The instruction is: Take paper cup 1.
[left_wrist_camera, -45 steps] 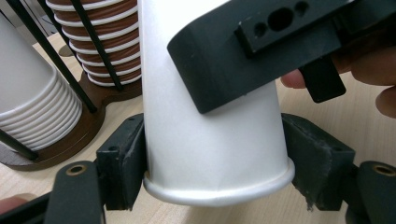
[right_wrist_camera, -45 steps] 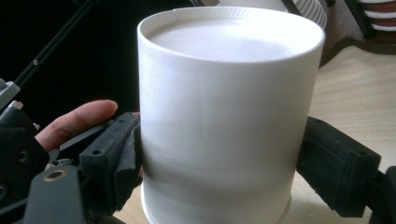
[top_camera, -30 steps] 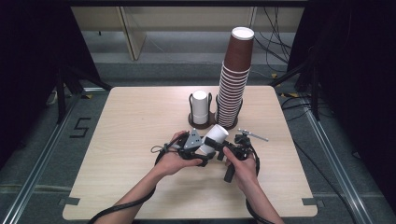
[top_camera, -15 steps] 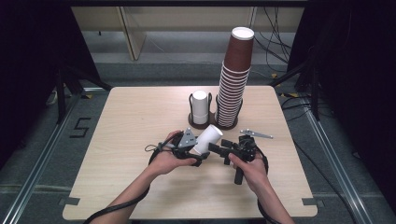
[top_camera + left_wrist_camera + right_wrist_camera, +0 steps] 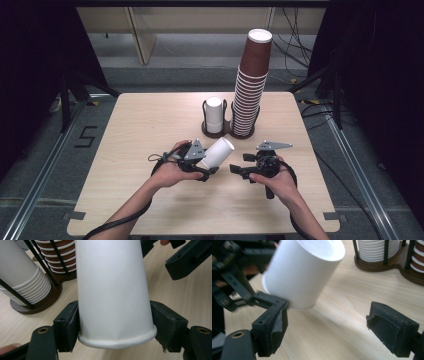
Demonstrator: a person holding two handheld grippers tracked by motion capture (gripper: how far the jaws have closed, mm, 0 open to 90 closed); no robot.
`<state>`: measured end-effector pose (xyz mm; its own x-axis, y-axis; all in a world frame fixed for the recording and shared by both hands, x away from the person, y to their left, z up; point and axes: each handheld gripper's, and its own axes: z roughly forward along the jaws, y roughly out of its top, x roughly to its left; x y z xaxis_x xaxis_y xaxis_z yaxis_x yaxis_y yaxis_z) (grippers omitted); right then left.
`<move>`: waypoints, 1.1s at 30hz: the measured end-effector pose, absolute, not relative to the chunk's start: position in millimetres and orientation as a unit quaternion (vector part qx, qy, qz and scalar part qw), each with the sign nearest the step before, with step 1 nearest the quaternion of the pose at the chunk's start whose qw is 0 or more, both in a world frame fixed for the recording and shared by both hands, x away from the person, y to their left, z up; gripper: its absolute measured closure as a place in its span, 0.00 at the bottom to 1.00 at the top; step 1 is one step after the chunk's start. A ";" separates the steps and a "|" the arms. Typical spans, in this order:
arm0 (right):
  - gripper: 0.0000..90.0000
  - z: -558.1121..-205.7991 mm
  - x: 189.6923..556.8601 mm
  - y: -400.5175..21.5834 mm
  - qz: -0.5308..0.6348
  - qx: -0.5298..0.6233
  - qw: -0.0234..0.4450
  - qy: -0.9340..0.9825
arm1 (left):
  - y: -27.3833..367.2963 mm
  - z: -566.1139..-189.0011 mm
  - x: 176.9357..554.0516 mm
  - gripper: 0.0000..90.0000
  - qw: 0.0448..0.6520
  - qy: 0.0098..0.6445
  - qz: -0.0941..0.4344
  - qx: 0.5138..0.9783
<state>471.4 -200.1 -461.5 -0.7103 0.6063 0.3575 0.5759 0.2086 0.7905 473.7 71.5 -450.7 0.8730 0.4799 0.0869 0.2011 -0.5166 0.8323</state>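
- We read this as a lab or recording studio, not a home or a shop.
- We see a light wooden table (image 5: pixel 150 115) standing alone on a grey floor (image 5: pixel 45 165), with dark curtains (image 5: pixel 35 50) hung on both sides.
- We note metal rails (image 5: pixel 40 185) running along the floor past the table, and a marking like a "5" (image 5: pixel 85 136) on the floor.
- We see loose cables (image 5: pixel 300 45) lying behind the table and pale panels (image 5: pixel 145 35) at the back.
- We count the cabled hand-held grippers as test equipment.
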 end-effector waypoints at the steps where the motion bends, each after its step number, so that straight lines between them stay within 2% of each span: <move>1: 0.20 -461.5 471.4 -200.1 0.501 0.380 0.015 0.777 | 72.4 -450.3 473.4 0.32 0.449 0.197 0.151 0.858; 2: 0.20 -461.3 469.9 -201.2 0.490 0.386 0.009 0.781 | 72.9 -449.9 473.4 0.32 0.448 0.194 0.147 0.860; 6: 0.21 -462.2 470.7 -207.0 0.460 0.364 0.034 0.809 | 76.2 -447.8 472.6 0.32 0.425 0.178 0.143 0.876; 8: 0.21 -462.6 468.7 -207.7 0.447 0.368 0.017 0.815 | 77.5 -446.2 472.0 0.32 0.415 0.175 0.146 0.881; 9: 0.21 -463.2 470.8 -209.9 0.439 0.348 0.034 0.827 | 77.6 -445.6 471.4 0.32 0.414 0.174 0.143 0.882; 11: 0.21 -463.7 470.4 -210.6 0.422 0.341 0.039 0.839 | 78.1 -444.1 470.9 0.32 0.408 0.170 0.140 0.886; 21: 0.22 -465.1 474.9 -211.4 0.364 0.285 0.046 0.885 | 81.0 -436.5 467.9 0.32 0.374 0.141 0.125 0.908; 33: 0.23 -461.9 477.0 -208.8 0.321 0.237 0.016 0.917 | 84.3 -431.0 466.0 0.32 0.341 0.108 0.110 0.927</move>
